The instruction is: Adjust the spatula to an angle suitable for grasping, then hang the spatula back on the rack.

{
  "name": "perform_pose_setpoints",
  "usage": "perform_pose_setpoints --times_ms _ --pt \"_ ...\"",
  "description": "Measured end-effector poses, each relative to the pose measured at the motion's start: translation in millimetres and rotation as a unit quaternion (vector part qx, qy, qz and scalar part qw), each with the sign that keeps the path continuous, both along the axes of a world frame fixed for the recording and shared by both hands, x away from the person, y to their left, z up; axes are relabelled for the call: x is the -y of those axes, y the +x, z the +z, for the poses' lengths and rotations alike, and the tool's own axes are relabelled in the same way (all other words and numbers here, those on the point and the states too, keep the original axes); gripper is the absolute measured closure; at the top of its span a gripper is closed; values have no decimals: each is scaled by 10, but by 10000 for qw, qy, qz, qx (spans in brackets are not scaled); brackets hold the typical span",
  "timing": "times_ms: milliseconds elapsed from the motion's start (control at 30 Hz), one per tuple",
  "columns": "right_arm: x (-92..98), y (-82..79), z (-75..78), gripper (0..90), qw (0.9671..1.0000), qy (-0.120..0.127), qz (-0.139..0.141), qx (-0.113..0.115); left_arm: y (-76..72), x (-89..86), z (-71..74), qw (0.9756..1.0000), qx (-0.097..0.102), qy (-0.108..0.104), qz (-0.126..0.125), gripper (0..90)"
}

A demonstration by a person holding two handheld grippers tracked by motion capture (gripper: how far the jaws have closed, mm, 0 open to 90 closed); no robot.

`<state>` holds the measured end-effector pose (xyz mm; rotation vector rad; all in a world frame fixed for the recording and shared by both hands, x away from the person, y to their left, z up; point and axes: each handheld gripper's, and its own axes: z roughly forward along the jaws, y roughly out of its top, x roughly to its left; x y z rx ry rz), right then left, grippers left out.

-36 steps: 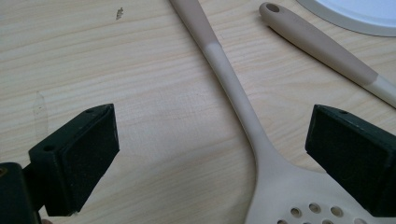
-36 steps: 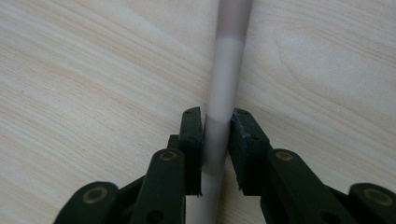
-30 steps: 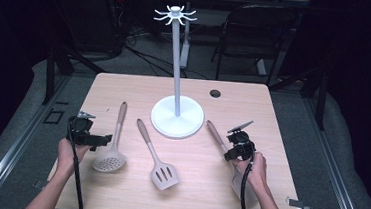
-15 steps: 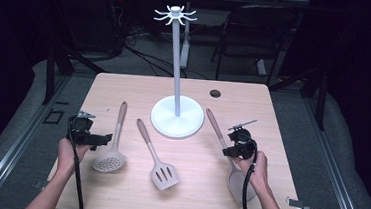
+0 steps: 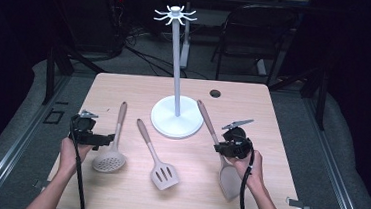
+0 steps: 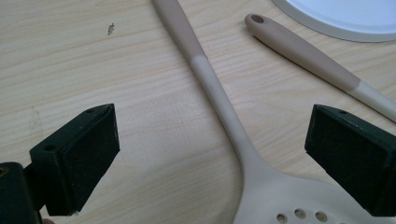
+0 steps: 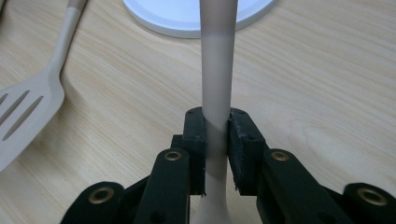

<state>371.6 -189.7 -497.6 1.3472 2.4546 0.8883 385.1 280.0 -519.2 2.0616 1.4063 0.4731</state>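
Right gripper [image 5: 226, 149] on spoon [image 5: 220, 152]

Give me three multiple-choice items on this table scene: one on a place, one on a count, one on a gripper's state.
1. Where does the white round-based hook stand sit? A. far middle of the wooden table B. near left corner C. on the floor
2. How many beige long-handled utensils are there? A. two B. three C. five
3. The right gripper is: A. open B. shut on nothing C. shut on the beige spoon handle

A: its base lies between the utensils, toward the far edge. B: skimmer, slotted turner, spoon. C: both fingers press the handle.
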Motion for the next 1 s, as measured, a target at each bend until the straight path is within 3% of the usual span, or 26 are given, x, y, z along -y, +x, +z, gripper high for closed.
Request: perform_pose_setpoints --times_ms 333,533,733,1000 --pt "-49 -19 30 786 10000 -23 69 52 10 20 5 10000 18 4 -40 30" --pt "-69 -26 62 787 9998 116 50 170 -1 80 63 9999 52 -84 -124 28" --pt "-78 -34 101 786 9995 136 77 271 -43 219 148 9992 143 -232 -288 25" --pt "-89 -57 158 786 9988 204 56 447 -79 532 275 9964 290 -437 -660 45"
